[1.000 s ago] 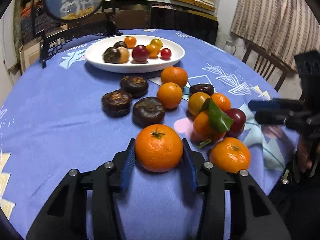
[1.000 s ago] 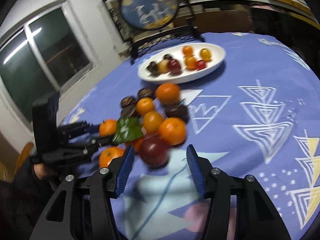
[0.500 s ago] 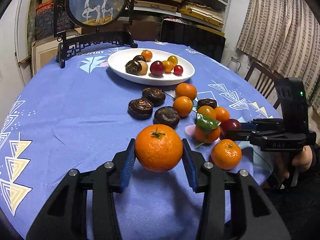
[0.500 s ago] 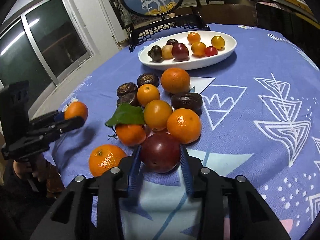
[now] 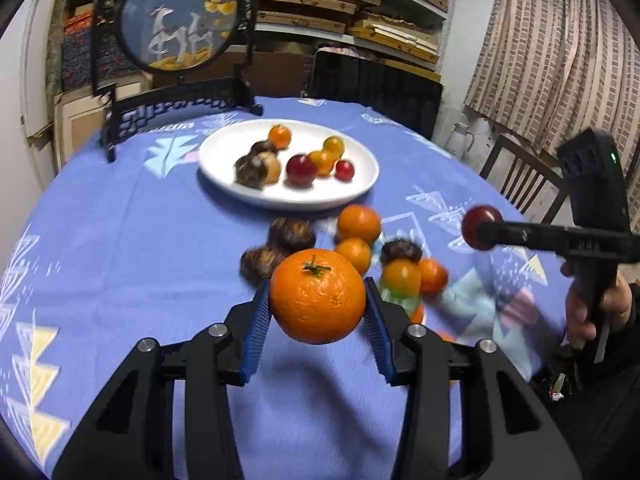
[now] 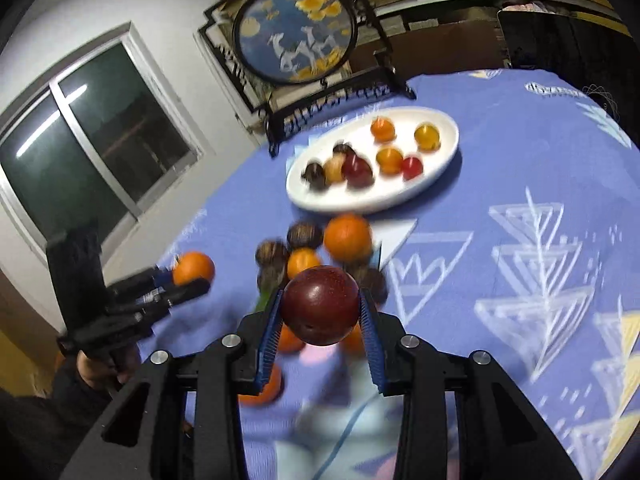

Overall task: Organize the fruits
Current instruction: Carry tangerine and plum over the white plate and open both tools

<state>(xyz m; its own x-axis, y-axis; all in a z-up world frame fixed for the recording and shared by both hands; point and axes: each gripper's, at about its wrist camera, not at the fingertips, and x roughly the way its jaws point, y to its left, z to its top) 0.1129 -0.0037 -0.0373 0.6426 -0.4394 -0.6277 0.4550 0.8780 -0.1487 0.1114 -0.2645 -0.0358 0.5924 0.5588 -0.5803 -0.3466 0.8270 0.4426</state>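
Mandarin pinched between left jaws, dark red fruit pinched between right jaws

The worktop cloth is periwinkle blue, printed with white line triangles and some yellow and pale blue ones. The plate is plain white. The left tongs are black with blue ribbed pads and grip a bright orange with a green stem. The right tongs have the same colours, around a dark red plum. The round screen shows white deer and yellow leaves on blue in a black frame. The curtain is beige with brown checks.
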